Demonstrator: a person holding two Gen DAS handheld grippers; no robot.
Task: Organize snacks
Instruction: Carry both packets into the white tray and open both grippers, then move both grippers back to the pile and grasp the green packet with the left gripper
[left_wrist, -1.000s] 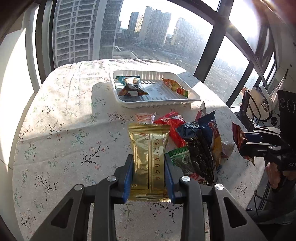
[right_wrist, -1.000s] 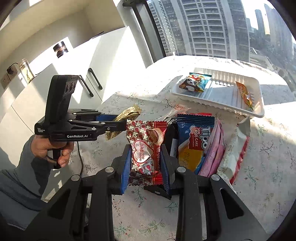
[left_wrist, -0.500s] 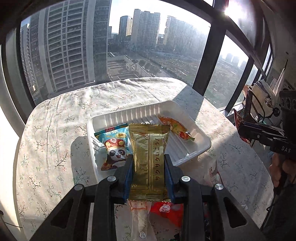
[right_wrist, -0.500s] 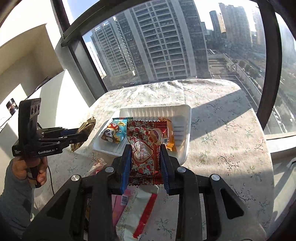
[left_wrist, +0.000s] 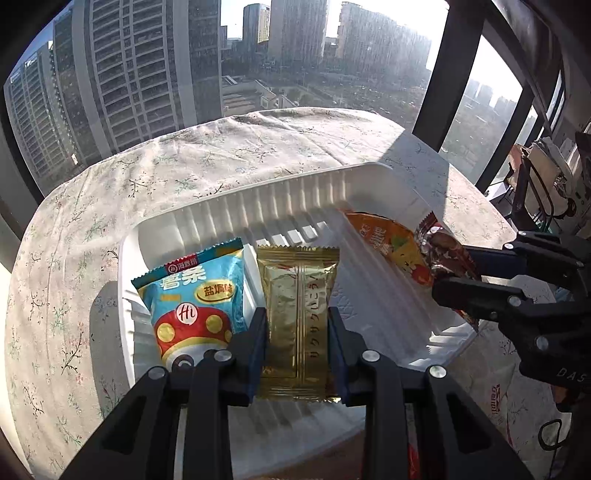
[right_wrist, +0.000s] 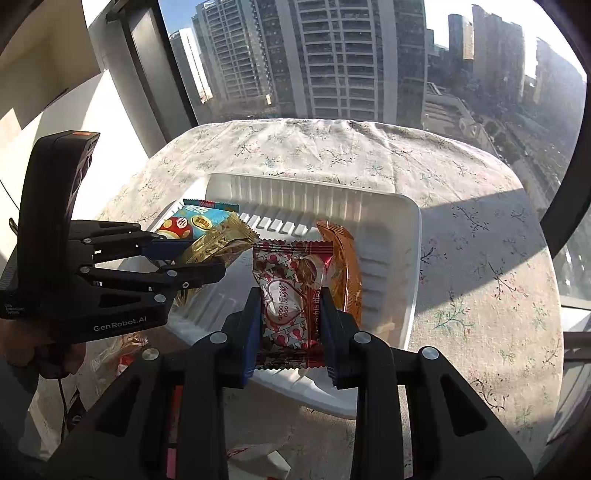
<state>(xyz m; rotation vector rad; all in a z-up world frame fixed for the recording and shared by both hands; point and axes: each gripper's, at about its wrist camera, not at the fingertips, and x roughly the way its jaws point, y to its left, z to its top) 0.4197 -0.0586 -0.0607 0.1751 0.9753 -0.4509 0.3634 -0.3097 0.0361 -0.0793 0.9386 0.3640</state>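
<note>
My left gripper is shut on a gold snack packet and holds it over the middle of the white ribbed tray. My right gripper is shut on a red-and-white heart-print packet over the tray's near right part. A blue packet lies at the tray's left and an orange packet at its right. Each gripper shows in the other's view: the right gripper and the left gripper.
The tray sits on a round table with a floral cloth, right by tall windows. Loose snack wrappers lie on the cloth near the table's front edge, below both grippers. A cluttered rack stands beyond the table's right side.
Both grippers have moved forward from the snack pile to over the tray, each carrying its packet, and have come lower and closer to the tray.
</note>
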